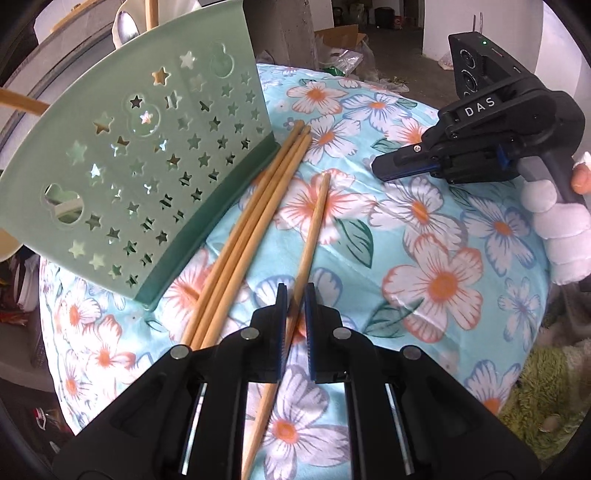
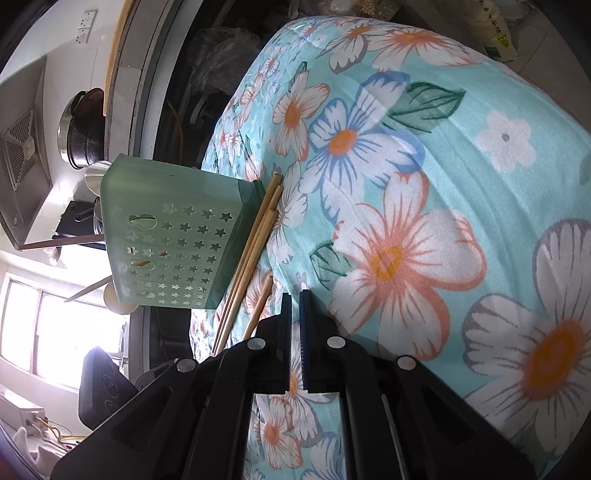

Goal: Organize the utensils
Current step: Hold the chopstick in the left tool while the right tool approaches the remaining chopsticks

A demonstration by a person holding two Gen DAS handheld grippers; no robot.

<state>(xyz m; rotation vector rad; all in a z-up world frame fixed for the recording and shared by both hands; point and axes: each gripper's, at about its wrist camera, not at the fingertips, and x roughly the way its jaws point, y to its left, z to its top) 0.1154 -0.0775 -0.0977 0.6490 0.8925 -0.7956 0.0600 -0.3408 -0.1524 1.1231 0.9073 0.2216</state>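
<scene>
- The left gripper is pinching a single wooden chopstick between its narrowed jaws, gripping it partway along the shaft, with the far tip lying over the flowered cloth.
- The right gripper is hanging with its jaws nearly together and nothing between them, away from the green holder on the far side of the loose chopsticks.
- Three more chopsticks are lying side by side on the surface, just beside the holder's dark green base; the pinched chopstick is sitting a little beyond them, on the side away from the holder.
- The holder, pierced with star cut-outs, is standing at the surface's edge, with a spoon and other wooden handles rising above its rim.
- The step in hand is apparently picking up one chopstick for the holder.
- The next move is calling for a lift clear of the cloth, a turn to upright, and a drop into the holder's open top.
</scene>
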